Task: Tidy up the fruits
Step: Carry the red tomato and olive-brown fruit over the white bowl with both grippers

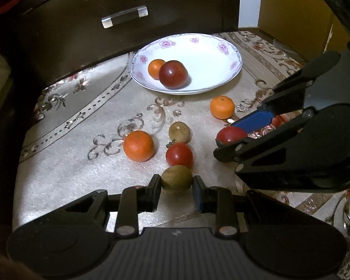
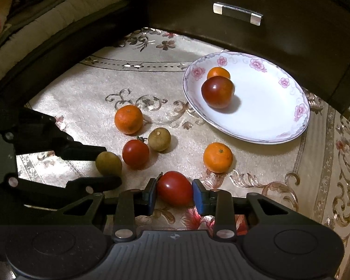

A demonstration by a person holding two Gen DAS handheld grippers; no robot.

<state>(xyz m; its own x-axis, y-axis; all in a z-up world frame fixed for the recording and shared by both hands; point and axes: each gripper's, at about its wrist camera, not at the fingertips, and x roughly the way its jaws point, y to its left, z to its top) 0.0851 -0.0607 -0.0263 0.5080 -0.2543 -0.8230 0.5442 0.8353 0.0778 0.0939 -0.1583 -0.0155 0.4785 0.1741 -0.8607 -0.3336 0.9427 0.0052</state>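
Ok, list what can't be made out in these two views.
- Left wrist view: most of the tomato in the right gripper is hidden by its fingers.
- Right wrist view: the near side of the brown fruit is covered by the left gripper's lower finger.
- Both views: the small orange in the plate is half hidden by the dark tomato.

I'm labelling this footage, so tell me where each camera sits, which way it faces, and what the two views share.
Left wrist: sits on the left tongs, looking down along them at a brown fruit they grip; the right tongs enter from the right.
Right wrist: sits on the right tongs, looking down at a red tomato they grip; the left tongs enter from the left.
Shared: the flowered plate, loose fruit, patterned cloth.
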